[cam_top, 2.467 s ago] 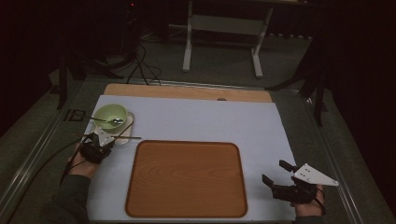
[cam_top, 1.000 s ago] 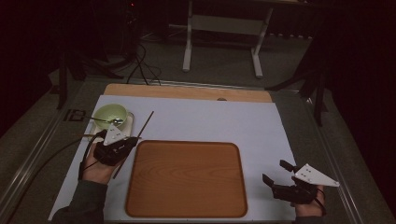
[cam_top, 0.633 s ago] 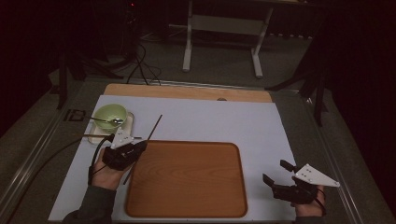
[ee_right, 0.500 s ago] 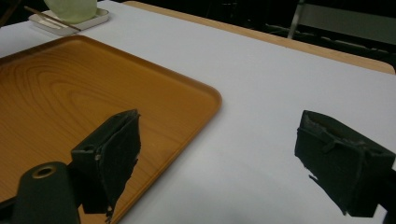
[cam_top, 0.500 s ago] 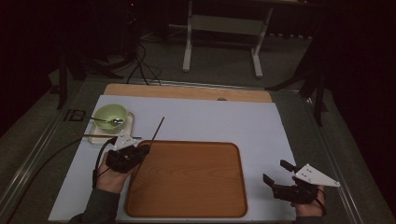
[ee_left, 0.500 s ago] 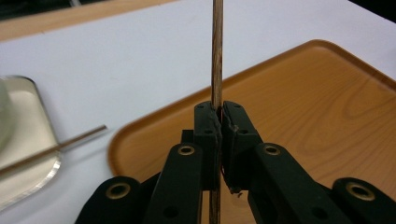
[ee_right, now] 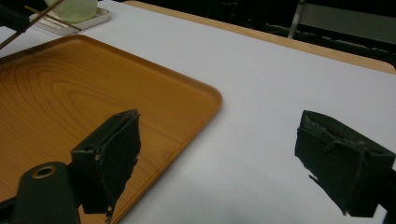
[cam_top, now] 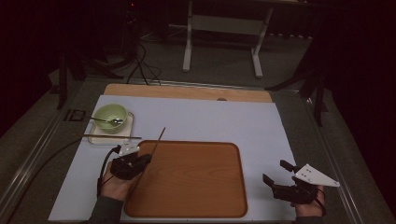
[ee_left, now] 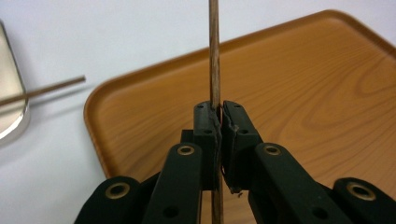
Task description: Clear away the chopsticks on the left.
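High view, left gripper (cam_top: 142, 160) clenched on a thin chopstick (cam_top: 158, 141) slanting over the wooden tray's (cam_top: 196, 186) left edge, right gripper (cam_top: 279, 176) released beside the tray's right side, left gripper view, chopstick (ee_left: 214, 56) pinched upright between the pads, right gripper view, jaws wide apart over white mat (ee_right: 261, 93)

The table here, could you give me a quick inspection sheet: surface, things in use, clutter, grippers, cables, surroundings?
Surface: white sheet covers the table; a wooden edge shows at the far side.
Job's things: chopstick clamped in the left gripper, over the near-left corner of the wooden tray; second chopstick lies across the small white tray.
Clutter: green bowl with a spoon on the small white tray.
Grippers: left shut on the chopstick; right gripper open, empty, right of the wooden tray.
Cables: one trails from the left gripper; more on the floor.
Surroundings: dark room, metal stand beyond the table.
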